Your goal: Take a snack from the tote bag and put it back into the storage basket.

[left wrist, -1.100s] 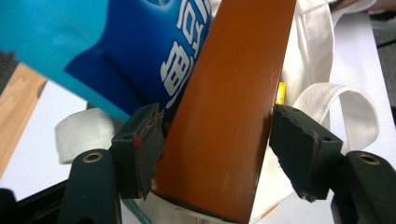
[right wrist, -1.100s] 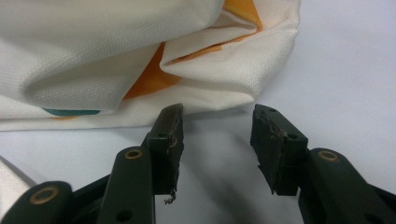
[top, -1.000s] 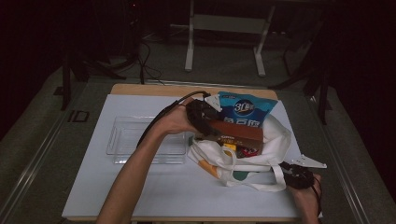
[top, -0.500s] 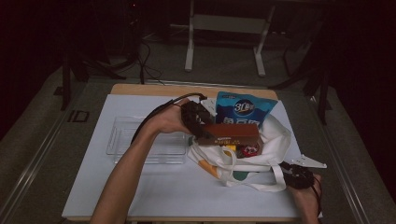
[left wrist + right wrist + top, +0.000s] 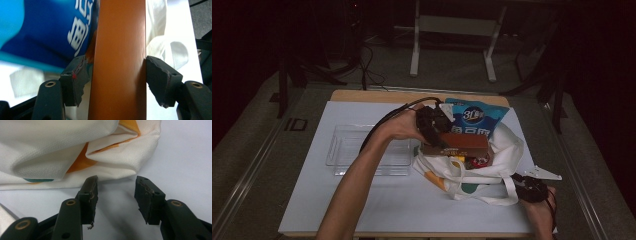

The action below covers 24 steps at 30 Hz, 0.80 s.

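Observation:
A brown oblong box (image 5: 457, 144) lies over the mouth of a white tote bag (image 5: 507, 150), just in front of a blue snack bag (image 5: 474, 119). My left gripper (image 5: 438, 140) is at the box's left end. In the left gripper view the box (image 5: 120, 50) runs up between the jaws. These have just been opening: the right pad sits at the box's edge and the left pad (image 5: 77, 75) stands slightly off it. My right gripper (image 5: 526, 186) rests low on the mat by the bag's handle, open, and the bag's folded edge (image 5: 62, 147) lies just beyond its empty jaws (image 5: 116, 181).
A clear plastic tray (image 5: 362, 161) lies on the white mat (image 5: 387, 200) left of the bag. More small items show inside the bag's mouth (image 5: 477, 161). The table's wooden far edge (image 5: 377, 95) borders a dark floor with a stand's legs behind.
The brown box and my left gripper have shifted a little to the left over the bag. The right gripper has stayed where it was.

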### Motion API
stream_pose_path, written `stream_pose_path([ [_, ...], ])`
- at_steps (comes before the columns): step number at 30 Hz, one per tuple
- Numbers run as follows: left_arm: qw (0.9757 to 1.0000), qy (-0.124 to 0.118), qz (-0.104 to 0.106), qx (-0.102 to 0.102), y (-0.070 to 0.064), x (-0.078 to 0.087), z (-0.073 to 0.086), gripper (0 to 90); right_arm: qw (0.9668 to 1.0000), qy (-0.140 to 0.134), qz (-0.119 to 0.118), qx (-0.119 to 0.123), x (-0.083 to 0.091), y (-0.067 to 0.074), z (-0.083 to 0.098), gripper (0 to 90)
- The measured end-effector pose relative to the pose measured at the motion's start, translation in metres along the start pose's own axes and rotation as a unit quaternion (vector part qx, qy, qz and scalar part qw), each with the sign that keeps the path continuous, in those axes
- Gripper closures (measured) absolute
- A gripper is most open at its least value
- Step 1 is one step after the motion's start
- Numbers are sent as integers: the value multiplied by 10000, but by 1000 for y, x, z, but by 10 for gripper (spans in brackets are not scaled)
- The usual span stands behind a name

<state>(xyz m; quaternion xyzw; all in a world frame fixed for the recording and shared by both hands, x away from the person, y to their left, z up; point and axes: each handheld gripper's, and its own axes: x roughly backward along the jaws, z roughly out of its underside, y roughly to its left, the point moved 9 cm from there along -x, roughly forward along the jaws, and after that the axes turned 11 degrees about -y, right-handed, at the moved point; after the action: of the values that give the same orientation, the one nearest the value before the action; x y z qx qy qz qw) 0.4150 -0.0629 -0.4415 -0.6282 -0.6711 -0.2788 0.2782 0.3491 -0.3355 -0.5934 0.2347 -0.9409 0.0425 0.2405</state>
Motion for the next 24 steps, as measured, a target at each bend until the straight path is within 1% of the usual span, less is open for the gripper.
stream_pose_path([
  [4, 9999, 131, 70, -43, -1, -6, -9, 375, 10000, 2, -11, 2, 0, 0, 0, 530],
  [6, 9998, 191, 101, -42, -1, -9, -11, 383, 10000, 3, -16, 3, 0, 0, 0, 529],
  [10, 9985, 520, 156, -103, -1, -16, -11, 381, 10000, 10, -24, -6, 0, 0, 0, 530],
  [15, 9971, 723, 180, -164, -2, -20, -12, 383, 10000, 8, -30, 0, 0, 0, 0, 529],
  [17, 9963, 822, 173, -187, -2, -21, -11, 392, 10000, 11, -31, 1, 0, 0, 0, 529],
  [18, 9955, 898, 153, -253, -2, -21, -10, 395, 10000, 10, -32, 2, 0, 0, 0, 529],
  [19, 9950, 951, 142, -270, -2, -21, -9, 398, 10000, 10, -32, 3, 0, 0, 0, 529],
  [21, 9944, 987, 88, -367, -1, -20, -9, 409, 10000, 13, -32, -1, 0, 0, 0, 529],
  [24, 9938, 1038, 54, -394, -3, -20, -9, 422, 10000, 14, -31, 0, 0, 0, 0, 529],
])
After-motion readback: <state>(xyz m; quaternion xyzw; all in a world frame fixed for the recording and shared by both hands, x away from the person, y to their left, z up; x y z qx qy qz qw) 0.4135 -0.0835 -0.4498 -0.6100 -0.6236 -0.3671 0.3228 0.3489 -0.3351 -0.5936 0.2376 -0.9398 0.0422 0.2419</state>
